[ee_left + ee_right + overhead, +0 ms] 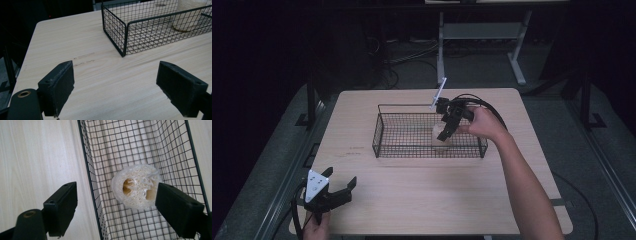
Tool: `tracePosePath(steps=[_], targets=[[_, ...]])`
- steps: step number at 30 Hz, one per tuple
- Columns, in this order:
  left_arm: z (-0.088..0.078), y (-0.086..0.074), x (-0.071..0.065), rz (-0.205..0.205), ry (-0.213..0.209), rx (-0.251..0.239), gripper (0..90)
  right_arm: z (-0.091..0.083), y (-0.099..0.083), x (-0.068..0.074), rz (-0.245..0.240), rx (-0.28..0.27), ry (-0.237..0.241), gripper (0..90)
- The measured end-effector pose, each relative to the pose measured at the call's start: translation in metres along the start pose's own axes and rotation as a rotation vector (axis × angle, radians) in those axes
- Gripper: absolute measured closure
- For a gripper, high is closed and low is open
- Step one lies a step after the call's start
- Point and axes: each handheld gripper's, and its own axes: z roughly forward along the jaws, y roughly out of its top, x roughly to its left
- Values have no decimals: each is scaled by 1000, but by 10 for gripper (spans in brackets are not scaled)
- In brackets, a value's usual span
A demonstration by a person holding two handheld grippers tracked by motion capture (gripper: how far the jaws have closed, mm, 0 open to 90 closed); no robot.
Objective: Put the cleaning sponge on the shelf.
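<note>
Loofah [136, 186] is sitting in the wire basket [100, 157], mid-frame. Right gripper [120, 207] is hanging released above it, so it is best lifting straight up, clear of the rim.

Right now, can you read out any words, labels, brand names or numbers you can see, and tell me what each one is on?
None: no readable text in these pictures.
Table: faint dark marks on the wood left of the wire basket, too faint to read as letters.
Loofah piece in the basket: no label.
Grey plate on the left claw: small dots, no writing.
</note>
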Motion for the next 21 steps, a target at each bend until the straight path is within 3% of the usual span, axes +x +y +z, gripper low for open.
tracePosePath(steps=[14, 21], targets=[[0, 0, 0, -7, -4, -5, 141, -4, -3, 14, -20, 1, -2, 170], [0, 0, -1, -4, -7, 0, 141, -6, -11, 21, -7, -8, 8, 170]])
